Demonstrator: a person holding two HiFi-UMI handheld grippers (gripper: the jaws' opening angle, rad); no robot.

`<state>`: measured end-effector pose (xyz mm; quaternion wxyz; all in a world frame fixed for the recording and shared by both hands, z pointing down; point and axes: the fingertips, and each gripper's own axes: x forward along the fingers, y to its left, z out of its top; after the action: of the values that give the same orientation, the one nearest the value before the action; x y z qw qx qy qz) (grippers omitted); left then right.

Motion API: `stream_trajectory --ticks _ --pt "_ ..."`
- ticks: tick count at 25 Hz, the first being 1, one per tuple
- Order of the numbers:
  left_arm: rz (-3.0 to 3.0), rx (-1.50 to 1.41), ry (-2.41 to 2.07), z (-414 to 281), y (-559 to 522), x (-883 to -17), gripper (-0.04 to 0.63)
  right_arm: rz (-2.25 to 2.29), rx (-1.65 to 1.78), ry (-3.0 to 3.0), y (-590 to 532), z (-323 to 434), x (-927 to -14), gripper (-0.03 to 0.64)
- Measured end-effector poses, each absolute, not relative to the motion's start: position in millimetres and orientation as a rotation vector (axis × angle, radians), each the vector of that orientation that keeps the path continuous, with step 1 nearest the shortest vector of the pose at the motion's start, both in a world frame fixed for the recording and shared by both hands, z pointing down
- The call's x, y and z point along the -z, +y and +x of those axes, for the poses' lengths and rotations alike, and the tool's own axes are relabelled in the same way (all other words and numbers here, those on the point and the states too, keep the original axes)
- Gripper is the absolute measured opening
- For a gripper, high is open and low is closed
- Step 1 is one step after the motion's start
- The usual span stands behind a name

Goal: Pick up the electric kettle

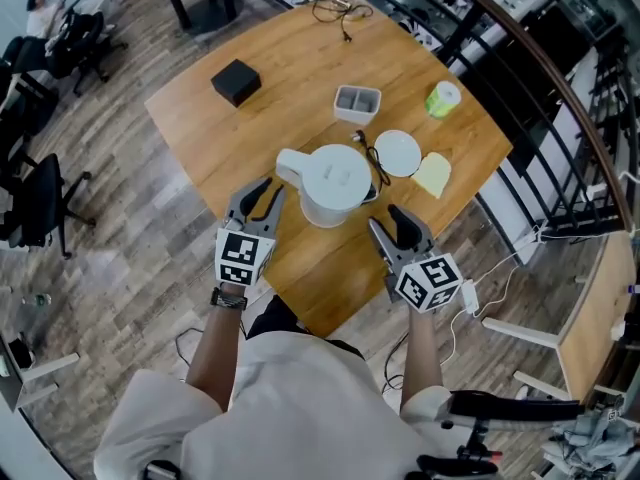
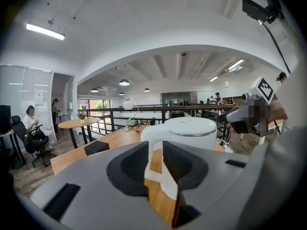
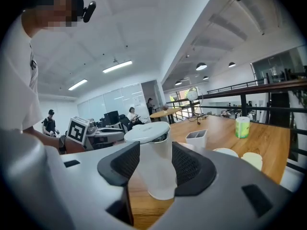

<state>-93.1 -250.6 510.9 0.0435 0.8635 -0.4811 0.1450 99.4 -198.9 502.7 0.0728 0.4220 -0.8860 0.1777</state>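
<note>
My head camera looks steeply down on the tabletop (image 1: 290, 78). The cameras on my left gripper (image 1: 262, 198) and right gripper (image 1: 390, 228) sit low and close, facing the kettle (image 1: 335, 183) from either side; all three views share it.

Wooden tbl (image 1: 300, 58), roughly sq top w/ rounded corners, seen corner-on. Stands on grey-brown plank floor (image 1: 130, 258).

Directly on the wood:
- Ctr-front: white electric kettle (image 1: 335, 182), upright, lid on.
- Just R of kettle: white round disc (image 1: 397, 153), lying flat. Thin black cord (image 1: 375, 163) between the two.
- Beside disc, twd R edge: pale yellow flat pad (image 1: 434, 174).
- Behind kettle: small grey 2-compartment tray (image 1: 357, 102).
- R of tray, apart from it: green-and-white roll (image 1: 443, 98), upright.
- L side, well apart from the rest: black box (image 1: 236, 81).
- Far corner: loose tangle of dark cable (image 1: 340, 10).
</note>
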Motion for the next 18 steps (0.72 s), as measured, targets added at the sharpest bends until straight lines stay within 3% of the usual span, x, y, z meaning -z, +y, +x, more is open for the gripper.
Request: stream_trajectory --ticks 18 --pt "2.588 -0.566 -1.351 -94.1 -288.5 -576.5 0.194 1.013 -0.551 -2.704 -218.8 86.1 -551.3 0.279"
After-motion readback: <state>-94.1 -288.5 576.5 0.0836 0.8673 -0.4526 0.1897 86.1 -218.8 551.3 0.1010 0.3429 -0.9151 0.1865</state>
